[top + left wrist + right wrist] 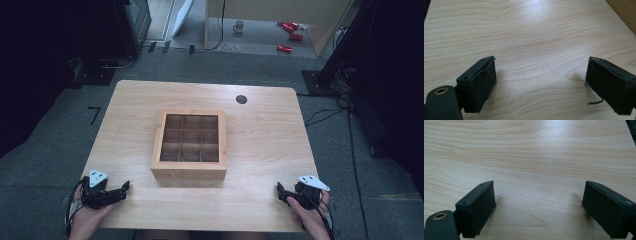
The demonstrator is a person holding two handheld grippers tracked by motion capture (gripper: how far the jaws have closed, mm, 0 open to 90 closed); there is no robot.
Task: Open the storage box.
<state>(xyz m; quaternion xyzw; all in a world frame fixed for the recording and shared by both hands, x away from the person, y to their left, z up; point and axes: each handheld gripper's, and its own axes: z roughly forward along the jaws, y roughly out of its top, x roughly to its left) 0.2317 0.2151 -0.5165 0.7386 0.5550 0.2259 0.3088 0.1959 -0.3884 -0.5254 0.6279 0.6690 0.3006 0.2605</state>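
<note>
My high view looks forward and down from above the near side of the table [260,195], taking in the whole top and the floor beyond its far edge. My left gripper view sits low and close over the tabletop [531,37] near the near-left corner, facing inward; the wooden box [624,12] cuts its upper-right corner. My right gripper view hugs the tabletop [531,152] at the near-right corner, also facing inward. All three share that pale wood surface.

No readable text, label, brand, number or sign appears on anything in these views.
</note>
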